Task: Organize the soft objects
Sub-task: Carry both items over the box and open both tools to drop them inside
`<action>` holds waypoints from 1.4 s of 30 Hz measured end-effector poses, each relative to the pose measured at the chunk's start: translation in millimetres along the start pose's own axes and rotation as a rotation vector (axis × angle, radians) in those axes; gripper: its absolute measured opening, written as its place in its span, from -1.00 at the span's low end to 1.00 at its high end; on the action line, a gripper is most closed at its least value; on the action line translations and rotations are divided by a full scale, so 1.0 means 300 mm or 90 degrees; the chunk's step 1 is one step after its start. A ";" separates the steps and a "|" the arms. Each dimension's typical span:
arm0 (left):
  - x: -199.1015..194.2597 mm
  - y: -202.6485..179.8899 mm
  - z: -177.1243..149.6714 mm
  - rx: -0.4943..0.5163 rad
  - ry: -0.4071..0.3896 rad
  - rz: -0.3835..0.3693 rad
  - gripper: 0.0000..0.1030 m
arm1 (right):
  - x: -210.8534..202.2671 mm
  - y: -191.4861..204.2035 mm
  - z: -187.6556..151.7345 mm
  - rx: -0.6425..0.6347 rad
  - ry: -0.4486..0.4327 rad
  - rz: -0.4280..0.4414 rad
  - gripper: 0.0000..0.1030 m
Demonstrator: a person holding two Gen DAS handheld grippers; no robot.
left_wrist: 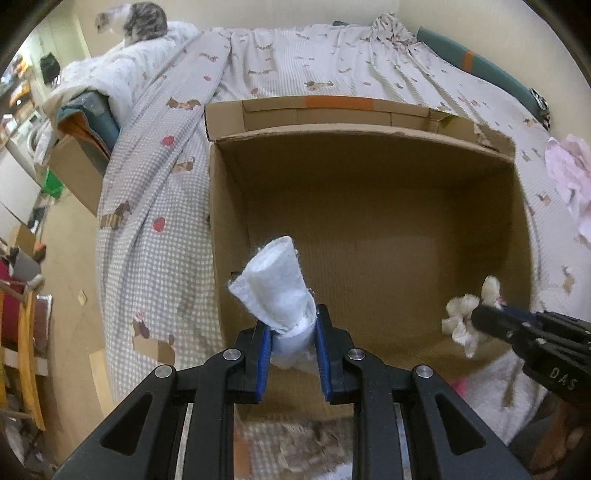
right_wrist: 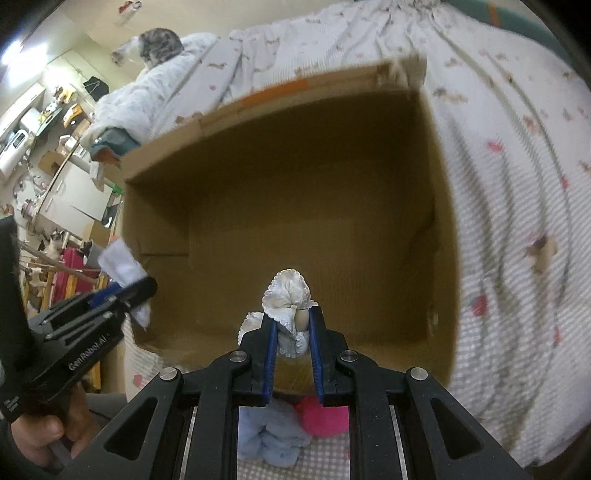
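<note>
Brown cardboard makes one big open box that sits on a bed. The bed has one checked sheet with little dogs and red hearts on it. I can see nothing lying on the bare floor of the box.

Two grippers are over the box, one in each hand. The left gripper is clamped on one white rolled cloth. The cloth sticks up from between the two blue pads and hangs over the near left side of the box. In the right wrist view the same cloth shows at the left edge of the box, and one hand grips that tool's handle.

The right gripper is squeezed tight on one small cream doll with frilly edges. The doll sits between its two blue pads, over the near side of the box. In the left wrist view the doll shows at the right, near the right wall of the box.

Below the right gripper, on the sheet just in front of the box, lie one pale blue fluffy thing and one pink fluffy thing, side by side.

One pink and white cloth lies on the sheet to the right of the box. One grey and white cat stands on a white blanket at the far corner of the bed.
</note>
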State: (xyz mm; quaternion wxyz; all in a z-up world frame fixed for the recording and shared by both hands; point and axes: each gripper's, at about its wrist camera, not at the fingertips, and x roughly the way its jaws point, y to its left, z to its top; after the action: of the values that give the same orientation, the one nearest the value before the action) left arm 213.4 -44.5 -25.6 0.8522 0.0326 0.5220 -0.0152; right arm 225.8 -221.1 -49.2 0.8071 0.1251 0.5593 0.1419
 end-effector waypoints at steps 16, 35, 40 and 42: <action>0.124 -0.059 -0.046 0.046 0.003 -0.030 -0.62 | 0.164 0.016 -0.022 -0.066 0.037 -0.095 -0.65; 0.052 -0.061 -0.035 0.027 -0.058 -0.038 0.58 | -0.016 -0.025 -0.032 -0.012 -0.092 -0.037 0.73; 0.020 -0.080 -0.048 0.046 -0.068 -0.047 0.58 | -0.038 -0.055 -0.013 0.015 -0.096 -0.022 0.73; -0.004 -0.073 -0.051 0.050 -0.081 -0.029 0.58 | -0.043 -0.059 -0.018 0.012 -0.100 -0.027 0.73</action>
State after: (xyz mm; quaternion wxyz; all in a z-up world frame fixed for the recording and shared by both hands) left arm 198.0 -65.2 -32.3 0.8812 0.0531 0.4663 -0.0566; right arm 218.1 -241.9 -46.1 0.8499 0.1319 0.4982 0.1094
